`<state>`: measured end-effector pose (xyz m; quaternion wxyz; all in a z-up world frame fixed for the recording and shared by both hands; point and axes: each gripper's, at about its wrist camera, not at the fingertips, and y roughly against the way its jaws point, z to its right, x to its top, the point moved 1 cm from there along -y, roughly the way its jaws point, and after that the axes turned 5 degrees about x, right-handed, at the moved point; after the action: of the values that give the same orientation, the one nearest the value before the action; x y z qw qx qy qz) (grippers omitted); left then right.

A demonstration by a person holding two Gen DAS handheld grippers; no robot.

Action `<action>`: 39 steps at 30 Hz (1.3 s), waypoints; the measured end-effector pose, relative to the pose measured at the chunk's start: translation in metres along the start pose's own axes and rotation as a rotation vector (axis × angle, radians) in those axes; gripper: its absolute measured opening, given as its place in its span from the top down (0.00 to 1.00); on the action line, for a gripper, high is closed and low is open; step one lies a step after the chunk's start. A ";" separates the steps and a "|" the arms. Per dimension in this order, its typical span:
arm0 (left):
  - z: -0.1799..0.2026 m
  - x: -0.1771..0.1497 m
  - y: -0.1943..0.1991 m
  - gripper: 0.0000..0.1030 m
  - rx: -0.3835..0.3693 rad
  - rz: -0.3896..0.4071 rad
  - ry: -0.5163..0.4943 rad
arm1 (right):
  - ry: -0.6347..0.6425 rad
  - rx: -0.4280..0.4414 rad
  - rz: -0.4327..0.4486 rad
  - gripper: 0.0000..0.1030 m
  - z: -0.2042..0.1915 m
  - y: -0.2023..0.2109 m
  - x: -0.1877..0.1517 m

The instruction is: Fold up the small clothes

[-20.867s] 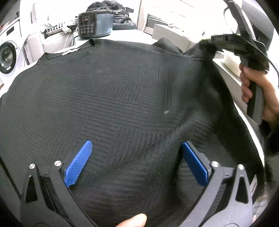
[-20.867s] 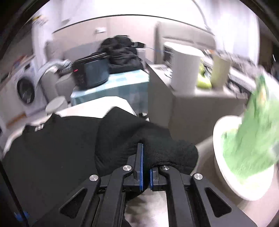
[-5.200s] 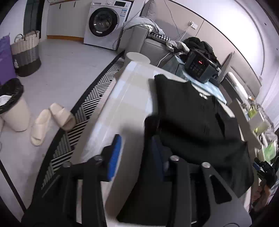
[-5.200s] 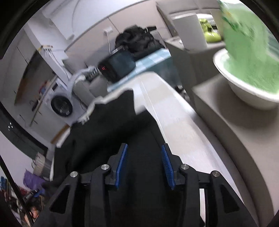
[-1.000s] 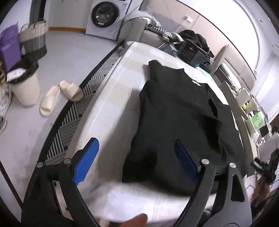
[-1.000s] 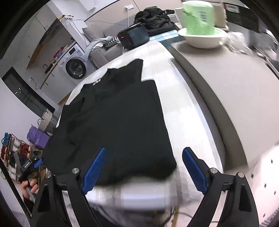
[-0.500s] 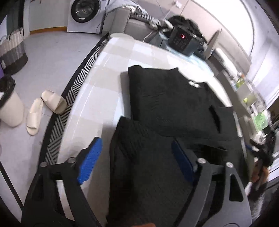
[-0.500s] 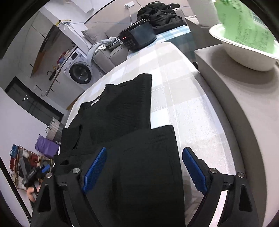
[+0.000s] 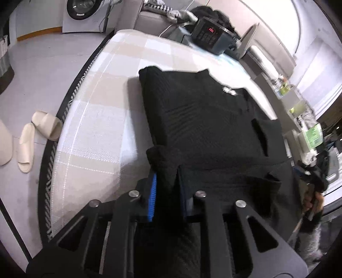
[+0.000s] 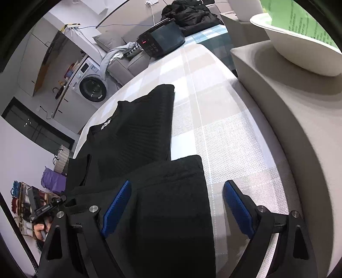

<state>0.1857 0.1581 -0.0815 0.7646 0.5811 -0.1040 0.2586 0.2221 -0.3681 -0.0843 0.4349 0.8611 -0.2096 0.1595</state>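
Our left fingers clamp the near corner of the black sweater; the right fingers are spread wide.

Half a second back the left gripper stood spread over the hem; its fingers have just been closing and now pinch a bunched corner of the black sweater, so we judge the next fold is ready to be lifted on that side. Our right gripper has its fingers wide apart, straddling the sweater's other near corner without pressing on it, so that side is not yet gripped. The sweater lies on the checked counter, sleeves folded in, collar at the far end. Of containers, we see a white bowl on the side ledge holding a green package.
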 end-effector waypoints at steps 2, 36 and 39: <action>-0.001 0.001 0.006 0.89 -0.019 0.023 0.001 | 0.018 0.000 -0.006 0.37 0.000 -0.002 0.000; 0.013 0.092 0.043 0.94 -0.040 0.307 0.036 | 0.181 -0.008 0.497 0.94 -0.075 0.048 0.057; 0.012 0.117 0.030 0.94 -0.026 0.325 0.056 | 0.147 -0.011 0.524 0.94 -0.078 0.037 0.081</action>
<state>0.2706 0.1842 0.0004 0.7228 0.5393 -0.1788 0.3935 0.2664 -0.3423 0.0220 0.3977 0.7611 -0.3940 0.3276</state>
